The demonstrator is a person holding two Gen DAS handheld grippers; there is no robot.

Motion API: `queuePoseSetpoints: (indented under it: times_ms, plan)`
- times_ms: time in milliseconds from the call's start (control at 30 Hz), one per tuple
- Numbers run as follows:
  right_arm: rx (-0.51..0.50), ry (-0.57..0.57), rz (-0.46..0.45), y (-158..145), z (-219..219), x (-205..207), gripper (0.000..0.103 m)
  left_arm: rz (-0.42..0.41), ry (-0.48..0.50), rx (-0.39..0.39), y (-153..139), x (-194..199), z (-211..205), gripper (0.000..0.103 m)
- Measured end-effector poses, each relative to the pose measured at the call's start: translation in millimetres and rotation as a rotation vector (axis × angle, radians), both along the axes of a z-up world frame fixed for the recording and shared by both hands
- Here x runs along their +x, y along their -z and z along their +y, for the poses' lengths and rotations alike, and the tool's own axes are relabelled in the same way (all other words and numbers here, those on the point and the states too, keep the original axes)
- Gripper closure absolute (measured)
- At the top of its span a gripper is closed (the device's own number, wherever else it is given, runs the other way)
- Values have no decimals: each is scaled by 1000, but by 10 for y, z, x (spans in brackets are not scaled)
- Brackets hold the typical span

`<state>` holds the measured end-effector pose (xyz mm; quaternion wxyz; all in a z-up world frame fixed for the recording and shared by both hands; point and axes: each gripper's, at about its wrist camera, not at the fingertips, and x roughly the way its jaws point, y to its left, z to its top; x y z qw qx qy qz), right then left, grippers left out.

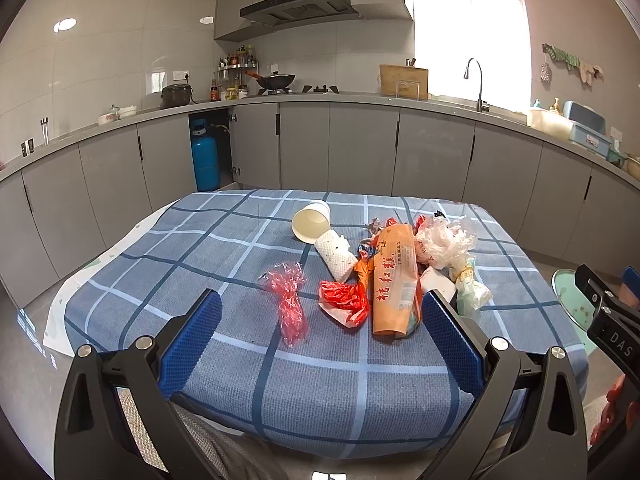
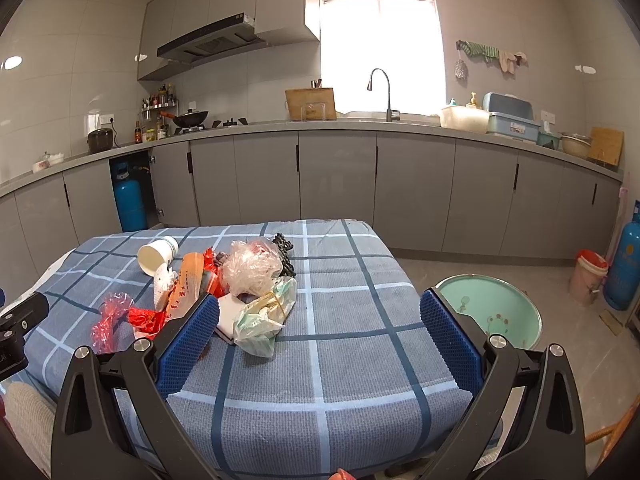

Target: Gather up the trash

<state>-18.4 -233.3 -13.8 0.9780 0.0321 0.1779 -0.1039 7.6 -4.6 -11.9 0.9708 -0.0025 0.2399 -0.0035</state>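
The left hand-held gripper [image 1: 320, 312] hovers over the near edge of the checked surface [image 1: 320, 380], fingers spread wide and empty. The trash lies ahead of it: a red cellophane wrapper [image 1: 289, 300] at 12 o'clock, an orange snack bag [image 1: 394, 276] at 1 o'clock, and a paper cup [image 1: 311, 222] on its side beyond. The right hand-held gripper [image 2: 320, 312] is likewise spread and empty; a pale green bag [image 2: 262, 320] lies at its 11 o'clock, just beside its left finger, with a clear plastic bag [image 2: 250, 266] behind. A green basin [image 2: 496, 308] sits on the floor at 2 o'clock.
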Motion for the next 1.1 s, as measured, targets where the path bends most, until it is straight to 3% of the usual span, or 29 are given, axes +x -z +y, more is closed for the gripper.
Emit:
queuePoseSetpoints:
  times_ms: [400, 600, 767, 933, 1100]
  plan:
    - [17, -3, 10, 106, -29, 98, 4, 50, 2, 9, 162, 126, 16, 5]
    - [89, -40, 39, 371, -140, 285, 4, 114, 62, -73, 473, 332, 194, 5]
    - [91, -104, 117, 623, -101, 516, 4, 206, 13, -74, 787, 569, 289, 5]
    - [106, -148, 147, 753, -43, 794, 4, 226, -10, -63, 901, 765, 318, 5]
    - [184, -142, 178, 810, -98, 1152, 4, 225, -48, -49, 947, 1068, 384, 5]
